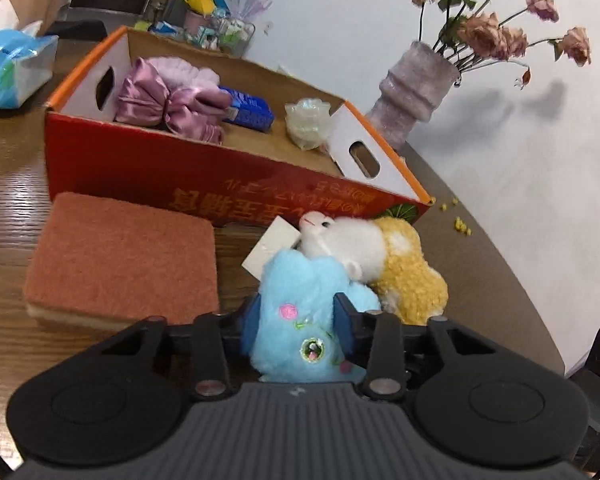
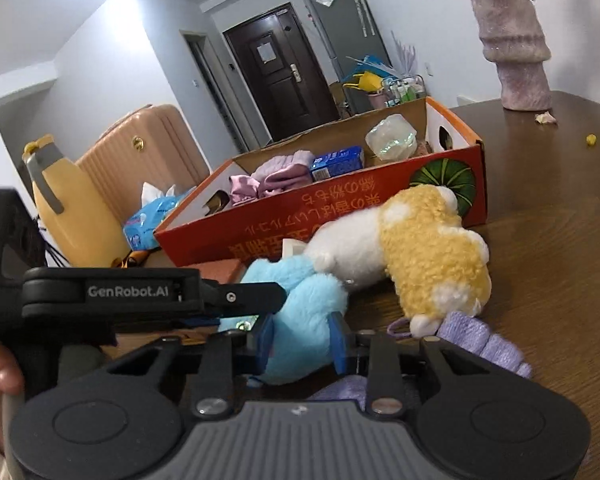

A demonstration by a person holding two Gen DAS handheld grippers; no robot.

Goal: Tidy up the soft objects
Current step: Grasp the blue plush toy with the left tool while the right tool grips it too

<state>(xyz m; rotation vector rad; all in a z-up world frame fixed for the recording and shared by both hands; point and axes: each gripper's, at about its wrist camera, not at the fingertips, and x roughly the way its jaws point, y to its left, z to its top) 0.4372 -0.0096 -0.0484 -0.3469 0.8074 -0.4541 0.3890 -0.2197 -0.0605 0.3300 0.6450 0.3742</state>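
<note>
A light blue plush toy [image 1: 300, 292] lies on the wooden table in front of a red cardboard box [image 1: 180, 176]. My left gripper [image 1: 298, 312] is shut on it, blue pads pressed into the fur on both sides. In the right wrist view the same blue plush toy [image 2: 312, 296] sits between the pads of my right gripper [image 2: 302, 340], which is shut on its lower part. The left gripper [image 2: 256, 296] reaches in there from the left. A yellow and white plush toy [image 1: 404, 276] leans against the blue one. An orange sponge [image 1: 120, 256] rests to the left.
The box [image 2: 340, 216] holds a pink satin bow [image 1: 172, 100], a blue packet [image 1: 248, 110] and a clear crumpled ball [image 1: 306, 120]. A purple knitted cloth [image 2: 484, 344] lies by my right gripper. A vase [image 1: 412, 88] stands behind the box, a tissue pack [image 1: 8, 64] at far left.
</note>
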